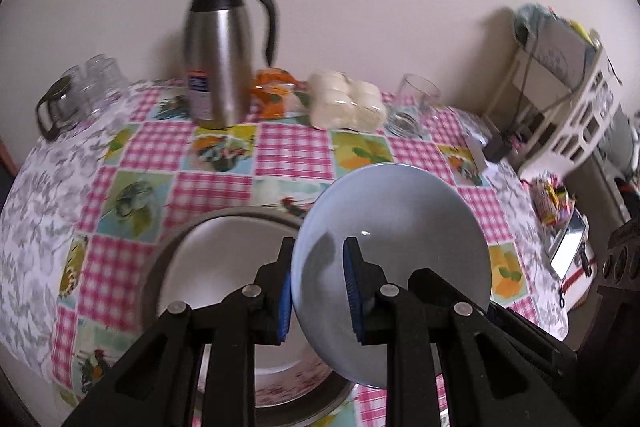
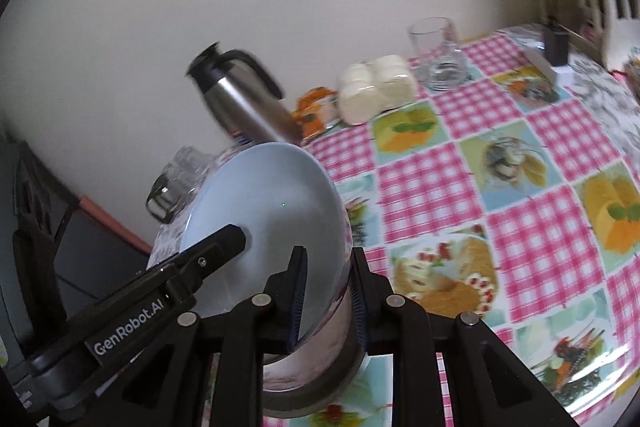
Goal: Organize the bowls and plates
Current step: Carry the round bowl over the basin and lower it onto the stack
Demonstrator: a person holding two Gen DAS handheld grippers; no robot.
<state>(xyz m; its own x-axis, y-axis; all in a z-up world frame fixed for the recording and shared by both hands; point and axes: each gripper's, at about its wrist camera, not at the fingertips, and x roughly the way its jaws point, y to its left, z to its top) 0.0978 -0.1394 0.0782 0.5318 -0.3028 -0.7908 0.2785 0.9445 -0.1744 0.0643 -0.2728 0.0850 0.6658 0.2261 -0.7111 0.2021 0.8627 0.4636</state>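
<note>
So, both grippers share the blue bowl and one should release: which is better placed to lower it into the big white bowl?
Probably left. The left gripper clamps the blue bowl with the big white bowl open directly below; the right gripper, also clamped, sees only its outer wall.

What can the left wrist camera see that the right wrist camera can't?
Only the left wrist view shows the white inside of the big dark-rimmed bowl on the table and the white basket stuffed with things. Only the right wrist view shows the left gripper from the side, with its printed label. Both show the pale blue plate pinched at its rim by both grippers, the steel jug, the drinking glass and the checked tablecloth.
</note>
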